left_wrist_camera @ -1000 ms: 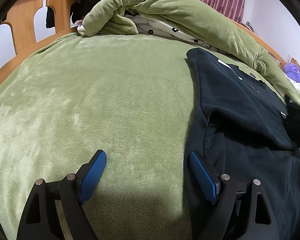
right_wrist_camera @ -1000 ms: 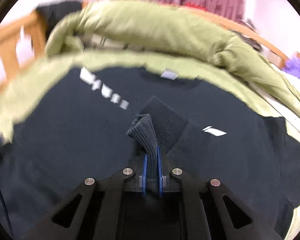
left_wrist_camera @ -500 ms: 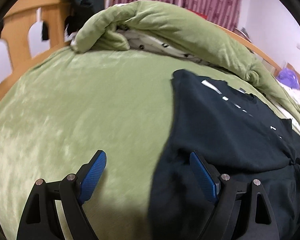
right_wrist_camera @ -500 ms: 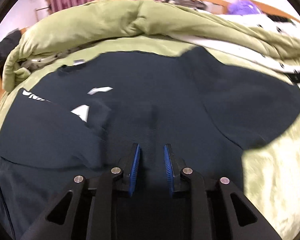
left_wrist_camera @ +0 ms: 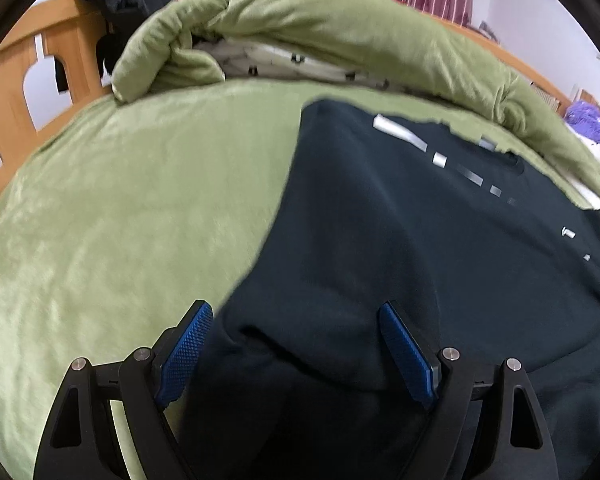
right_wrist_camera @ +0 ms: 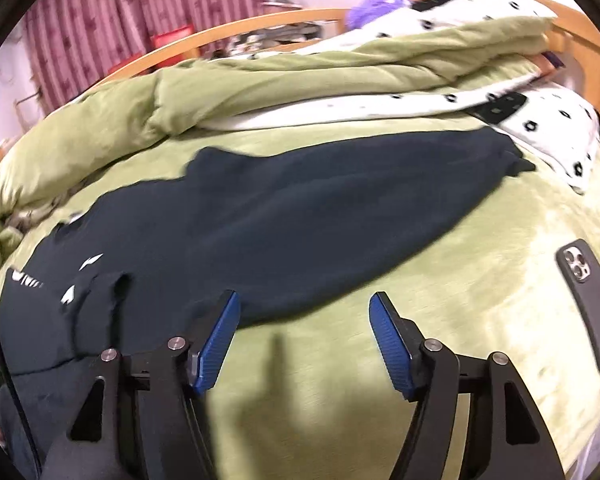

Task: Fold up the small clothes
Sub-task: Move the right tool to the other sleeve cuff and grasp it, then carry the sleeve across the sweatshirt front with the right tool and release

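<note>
A dark navy sweatshirt [left_wrist_camera: 420, 232] with white chest lettering lies flat on the green bed cover [left_wrist_camera: 120, 208]. Its left sleeve is folded in over the body. My left gripper [left_wrist_camera: 296, 344] is open, its jaws straddling the folded left edge near the hem. In the right wrist view the sweatshirt's [right_wrist_camera: 260, 232] right sleeve [right_wrist_camera: 440, 176] stretches out to the right. My right gripper [right_wrist_camera: 304, 340] is open and empty, over bare cover just below that sleeve.
A rolled green duvet [left_wrist_camera: 340, 28] and a white patterned sheet [right_wrist_camera: 500, 108] lie along the far side. A dark phone [right_wrist_camera: 588, 296] lies on the cover at the right. The wooden bed frame [left_wrist_camera: 28, 68] stands at the left.
My right gripper let go of the folded sleeve cuff, opened wide and swung right toward the other sleeve. My left gripper moved right, over the sweatshirt's left edge.
</note>
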A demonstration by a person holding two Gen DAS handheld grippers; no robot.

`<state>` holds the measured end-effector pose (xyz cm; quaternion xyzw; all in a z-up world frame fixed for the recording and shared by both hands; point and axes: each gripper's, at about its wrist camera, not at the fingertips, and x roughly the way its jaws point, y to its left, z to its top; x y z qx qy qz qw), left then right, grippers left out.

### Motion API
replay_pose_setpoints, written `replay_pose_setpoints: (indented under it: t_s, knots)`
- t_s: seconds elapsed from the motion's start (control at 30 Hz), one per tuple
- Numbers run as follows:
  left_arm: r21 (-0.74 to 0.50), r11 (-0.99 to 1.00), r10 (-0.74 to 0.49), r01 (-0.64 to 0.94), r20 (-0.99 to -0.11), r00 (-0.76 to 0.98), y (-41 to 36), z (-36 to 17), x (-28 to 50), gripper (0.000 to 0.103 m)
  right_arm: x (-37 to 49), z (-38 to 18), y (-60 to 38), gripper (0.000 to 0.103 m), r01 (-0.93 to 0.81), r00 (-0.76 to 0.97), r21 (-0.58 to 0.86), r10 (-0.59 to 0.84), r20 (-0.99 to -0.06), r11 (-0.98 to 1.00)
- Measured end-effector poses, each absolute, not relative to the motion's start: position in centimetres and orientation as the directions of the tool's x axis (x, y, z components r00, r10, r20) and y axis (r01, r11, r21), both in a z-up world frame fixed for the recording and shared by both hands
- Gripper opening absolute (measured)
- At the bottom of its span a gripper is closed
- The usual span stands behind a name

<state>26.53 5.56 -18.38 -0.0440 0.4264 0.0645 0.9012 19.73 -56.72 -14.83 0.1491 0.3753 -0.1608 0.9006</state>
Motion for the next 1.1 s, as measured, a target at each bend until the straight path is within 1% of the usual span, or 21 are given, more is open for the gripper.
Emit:
replay_pose_setpoints:
  t_s: [0.13, 0.27, 0.37, 0.47, 0.57, 0.6, 0.63, 0.67, 0.7, 0.77, 0.83, 0.93, 1.0, 1.1]
  knots:
    - [-0.065, 0.984, 0.054, -0.165, -0.778, 0.626, 6.1, -18.7, 26.5, 0.086, 20.4, -15.9, -60.1, 0.066, 0.431, 0.656, 0.171, -0.178, -0.733, 0.886]
    - [-0.044, 0.984, 0.073, -0.171, -0.781, 0.620, 5.8, -18.9, 26.8, 0.087, 21.7, -16.8, -63.0, 0.066, 0.468, 0.653, 0.191, -0.193, -0.732, 0.863]
    - [-0.021, 0.985, 0.092, -0.173, -0.780, 0.619, 5.5, -18.9, 26.9, 0.087, 23.1, -17.7, -64.4, 0.066, 0.494, 0.642, 0.225, -0.177, -0.746, 0.840]
    - [-0.019, 0.984, 0.095, -0.175, -0.781, 0.618, 5.5, -18.9, 26.9, 0.088, 24.7, -18.8, -65.0, 0.066, 0.515, 0.615, 0.219, -0.180, -0.767, 0.829]
    - [-0.024, 0.984, 0.091, -0.176, -0.781, 0.618, 5.6, -18.9, 26.9, 0.089, 25.7, -18.8, -65.4, 0.066, 0.532, 0.611, 0.200, -0.209, -0.763, 0.823]
    - [-0.026, 0.984, 0.090, -0.176, -0.781, 0.618, 5.7, -18.9, 26.9, 0.089, 26.0, -18.8, -65.7, 0.063, 0.537, 0.615, 0.207, -0.212, -0.760, 0.818]
    - [-0.028, 0.984, 0.089, -0.177, -0.781, 0.618, 5.7, -18.9, 27.0, 0.089, 26.2, -18.8, -66.2, 0.047, 0.548, 0.618, 0.210, -0.223, -0.754, 0.810]
    - [-0.029, 0.984, 0.088, -0.177, -0.781, 0.618, 5.7, -18.9, 27.0, 0.089, 26.4, -18.8, -66.5, 0.034, 0.557, 0.619, 0.202, -0.241, -0.747, 0.806]
    - [-0.030, 0.984, 0.087, -0.177, -0.781, 0.618, 5.7, -18.9, 27.0, 0.089, 26.6, -18.7, -66.7, 0.015, 0.559, 0.618, 0.193, -0.250, -0.745, 0.806]
    - [-0.029, 0.984, 0.088, -0.177, -0.781, 0.618, 5.7, -18.9, 26.9, 0.089, 27.1, -18.4, -67.2, 0.011, 0.543, 0.632, 0.195, -0.244, -0.736, 0.817]
    - [-0.031, 0.984, 0.087, -0.177, -0.781, 0.619, 5.7, -18.8, 27.0, 0.089, 26.9, -17.3, -66.8, 0.010, 0.535, 0.661, 0.194, -0.264, -0.703, 0.822]
    - [-0.042, 0.983, 0.078, -0.177, -0.780, 0.621, 5.9, -18.8, 26.9, 0.089, 26.3, -13.5, -64.4, 0.009, 0.504, 0.713, 0.143, -0.317, -0.626, 0.851]
    - [-0.047, 0.983, 0.075, -0.177, -0.778, 0.623, 6.0, -18.7, 26.8, 0.089, 26.3, -10.9, -62.4, 0.009, 0.457, 0.749, 0.132, -0.300, -0.591, 0.880]
    - [-0.063, 0.982, 0.063, -0.176, -0.776, 0.628, 6.2, -18.7, 26.8, 0.089, 26.5, -6.8, -58.2, 0.009, 0.389, 0.790, 0.069, -0.294, -0.537, 0.919]
